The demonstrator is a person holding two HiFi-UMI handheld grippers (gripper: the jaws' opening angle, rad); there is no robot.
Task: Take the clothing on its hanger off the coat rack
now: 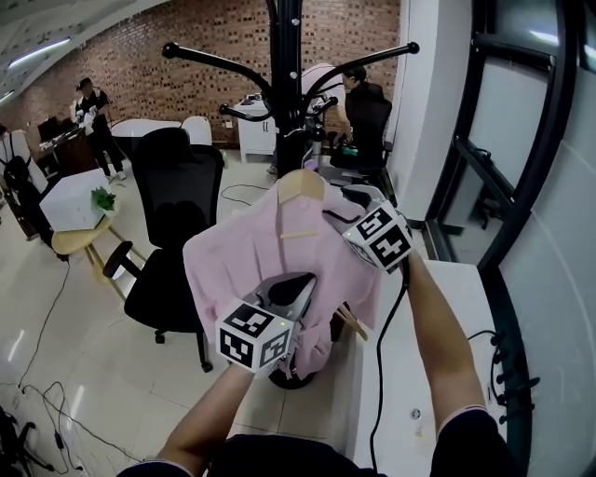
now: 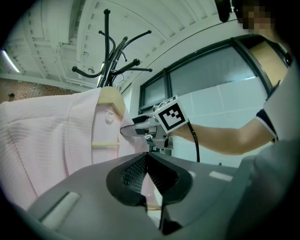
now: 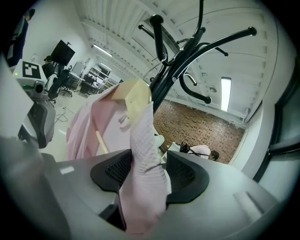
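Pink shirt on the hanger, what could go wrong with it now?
The right claw stands open around a fold of the shirt, so that side could slip down. The hanger sits close to the coat rack, whose curved arms might snag it.

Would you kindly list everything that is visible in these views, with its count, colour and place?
coat rack: one, black, centre, behind the shirt
shirt: one, pink, on the hanger before the rack
hanger: one, pale wood, in the shirt's collar
office chair: one, black, left of the shirt
round table: one, wooden, far left
box: one, white, on that table
plant: one, green, on that table
ledge: one, white, right, beside the window
cable: one, black, along the ledge
people: at least two, dark clothes, far end by the brick wall
forearms: two, bare, bottom edge
left claw: one, grey, low at the shirt, tips together
right claw: one, grey, at the shirt's shoulder, jaws apart with pink cloth between
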